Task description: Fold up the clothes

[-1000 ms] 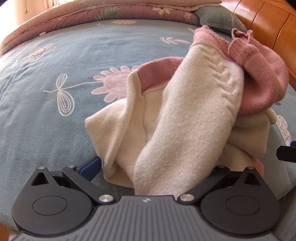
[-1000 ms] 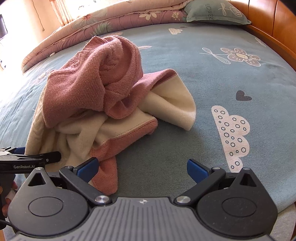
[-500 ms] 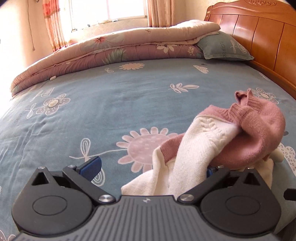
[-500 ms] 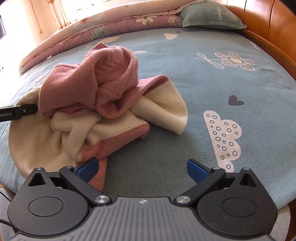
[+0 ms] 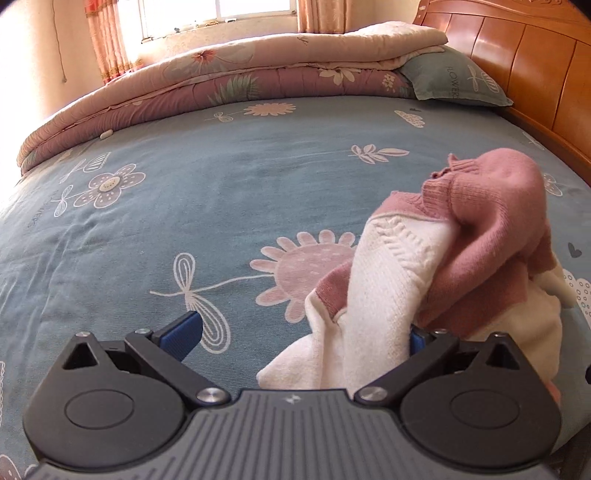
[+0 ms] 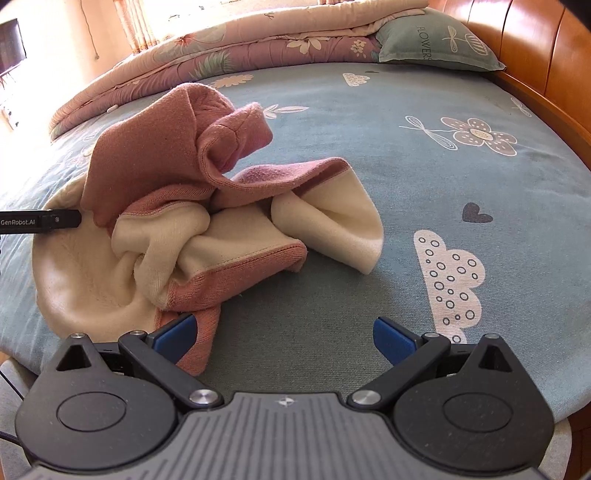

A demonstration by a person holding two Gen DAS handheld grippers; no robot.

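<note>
Jaws on both grippers stand spread wide, and neither grasps anything. The left gripper (image 5: 301, 334) has cream cloth of the sweater (image 5: 436, 273) lying across the space between its fingers, heaped toward the right one, whose blue pad is almost hidden by the folds; the left pad is bare. The cloth rests there loosely, with no pinch on it, so this looks like a release or a fresh reach for an edge.

The right gripper (image 6: 282, 334) hovers low over bare sheet. A pink hem strip of the sweater touches its left pad, and the space between the fingers is empty. It seems placed to take that near hem.

Beyond the right gripper's jaws, ahead and to the left, the sweater (image 6: 192, 206) sits in a crumpled heap, pink knit outside and cream lining showing, one cream flap spilling to the right. No fold has been made; it likely needs spreading flat first. The tip of the left gripper pokes in from the left edge against the heap.

The heap lies on a bed sheet (image 6: 424, 177), blue-grey with printed flowers, clouds and hearts. Farther out a rolled quilt (image 5: 236, 74) runs along the far side, with a pillow (image 5: 454, 81) beside a wooden headboard (image 5: 535, 62). A sunlit window (image 5: 218, 11) with curtains sits behind.
</note>
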